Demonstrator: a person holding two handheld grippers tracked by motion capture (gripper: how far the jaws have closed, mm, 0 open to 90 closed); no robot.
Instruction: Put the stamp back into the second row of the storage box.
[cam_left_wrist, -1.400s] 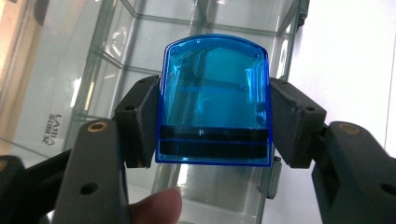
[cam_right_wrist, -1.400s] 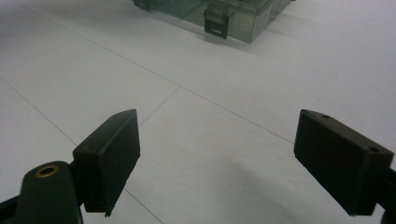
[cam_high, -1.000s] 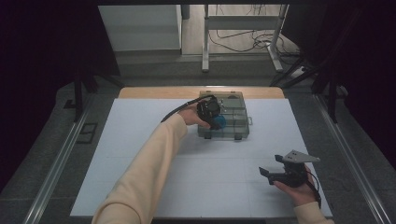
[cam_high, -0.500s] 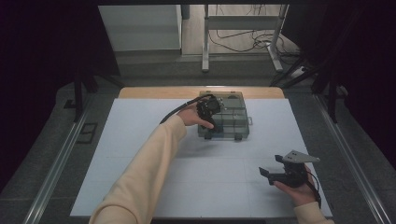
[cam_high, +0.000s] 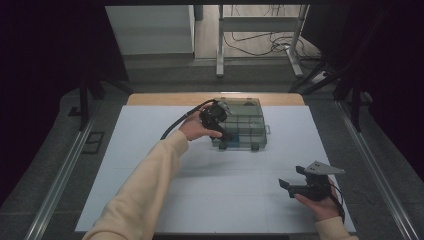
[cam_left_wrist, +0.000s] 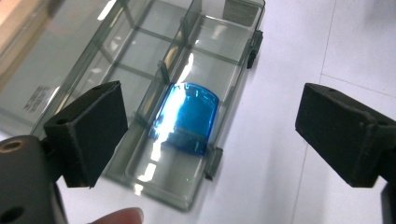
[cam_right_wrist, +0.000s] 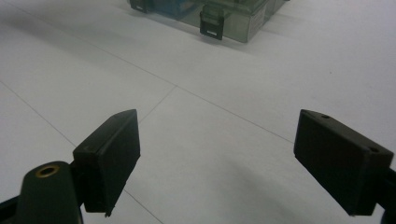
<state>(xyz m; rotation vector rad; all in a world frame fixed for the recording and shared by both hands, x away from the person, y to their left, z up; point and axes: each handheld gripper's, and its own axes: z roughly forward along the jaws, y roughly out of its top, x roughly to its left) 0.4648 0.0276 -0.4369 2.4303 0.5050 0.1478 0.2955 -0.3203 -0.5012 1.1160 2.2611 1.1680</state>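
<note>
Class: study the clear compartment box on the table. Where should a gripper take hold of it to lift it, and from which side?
Probably the box by its short end, from above: jaws closing over the narrow width near the front latches. It lies flat on the table, lid shut. The open left gripper already hovers there.

Organizer box (cam_left_wrist: 140, 93) clear glossy plastic; blue piece (cam_left_wrist: 187, 116) glossy; table (cam_high: 150, 165) matt white.

A pale cream sleeve (cam_high: 145, 190) covers the left arm at the lower left of the high view; both grippers have blocky black jaws, the right gripper (cam_high: 292, 184) topped by a grey three-cornered plate (cam_high: 324, 168).
</note>
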